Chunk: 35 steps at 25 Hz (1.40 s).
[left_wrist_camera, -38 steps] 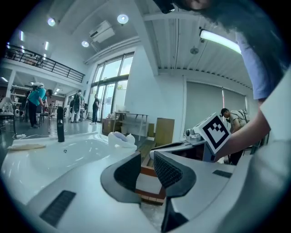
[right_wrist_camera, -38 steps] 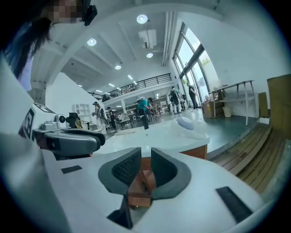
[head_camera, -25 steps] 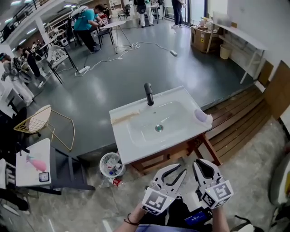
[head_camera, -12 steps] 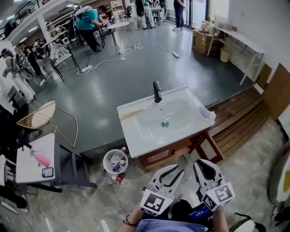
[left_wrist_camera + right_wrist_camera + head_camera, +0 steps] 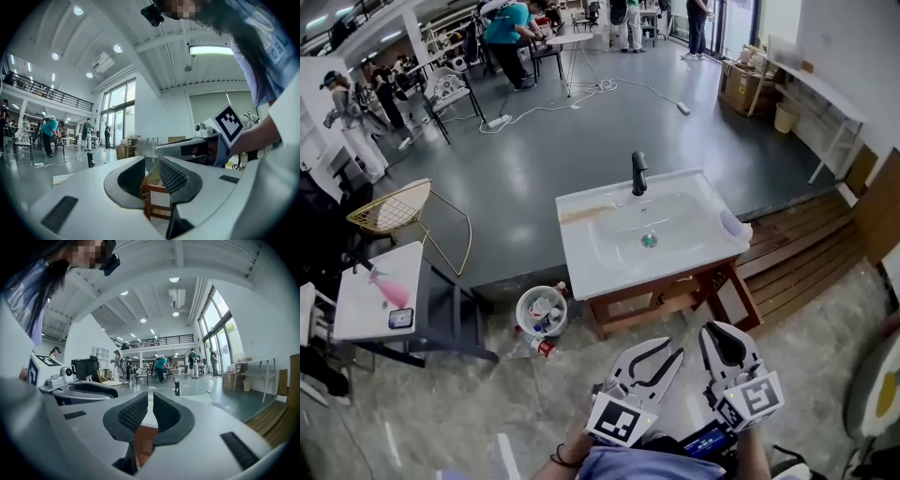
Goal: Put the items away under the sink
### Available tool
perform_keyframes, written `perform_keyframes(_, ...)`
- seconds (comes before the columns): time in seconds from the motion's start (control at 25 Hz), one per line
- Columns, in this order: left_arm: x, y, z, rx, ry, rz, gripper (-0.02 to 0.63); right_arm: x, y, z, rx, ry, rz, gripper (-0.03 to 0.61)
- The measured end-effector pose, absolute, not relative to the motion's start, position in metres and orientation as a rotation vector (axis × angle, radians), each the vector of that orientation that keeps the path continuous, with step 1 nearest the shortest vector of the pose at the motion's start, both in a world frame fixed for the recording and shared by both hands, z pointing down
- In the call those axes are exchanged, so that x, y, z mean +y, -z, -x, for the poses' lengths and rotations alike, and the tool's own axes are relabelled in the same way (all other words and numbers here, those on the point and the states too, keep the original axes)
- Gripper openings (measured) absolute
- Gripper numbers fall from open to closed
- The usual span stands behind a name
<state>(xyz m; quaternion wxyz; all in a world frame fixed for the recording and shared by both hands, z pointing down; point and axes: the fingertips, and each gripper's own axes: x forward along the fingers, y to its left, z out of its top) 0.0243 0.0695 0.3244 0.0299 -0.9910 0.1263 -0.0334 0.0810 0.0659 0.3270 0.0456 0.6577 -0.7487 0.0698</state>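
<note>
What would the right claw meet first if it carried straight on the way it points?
Most likely the front of the wooden stand under the white sink. Nothing shows in between, though depth is hard to judge.

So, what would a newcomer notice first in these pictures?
Probably the white sink with its black faucet, standing alone on a wooden stand mid-floor in a big workshop. Next come the left tongs and right tongs at the bottom edge of the head view, both empty and pointing toward it.
</note>
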Motion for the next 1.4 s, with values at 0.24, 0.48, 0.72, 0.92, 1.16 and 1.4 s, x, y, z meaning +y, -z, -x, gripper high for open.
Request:
perform_keyframes(0.24,0.120,-0.321,-0.022,0.501,0.107,3.079,0.098,0.123,-0.328,-0.084,-2.309,-0.217,-1.965,0.048)
perform_keyframes(0.48,0.177,-0.322,-0.015,0.531,0.137,3.094,0.098,0.183,-0.327,-0.088,-2.303,-0.208,-1.993,0.048)
perform_keyframes(0.72,0.211,-0.317,-0.011,0.581,0.130,3.084,0.098,0.226,-0.324,-0.092,-2.291,-0.175,-2.006,0.041)
perform_keyframes(0.92,0.232,-0.310,-0.006,0.597,0.120,3.064,0.098,0.252,-0.317,-0.090,-2.285,-0.151,-2.002,0.040)
perform_keyframes(1.16,0.255,-0.305,-0.002,0.587,0.109,3.044,0.098,0.275,-0.311,-0.079,-2.297,-0.118,-2.001,0.038)
perform_keyframes(1.4,0.268,-0.302,0.004,0.591,0.089,3.035,0.098,0.288,-0.312,-0.070,-2.308,-0.120,-1.999,0.031)
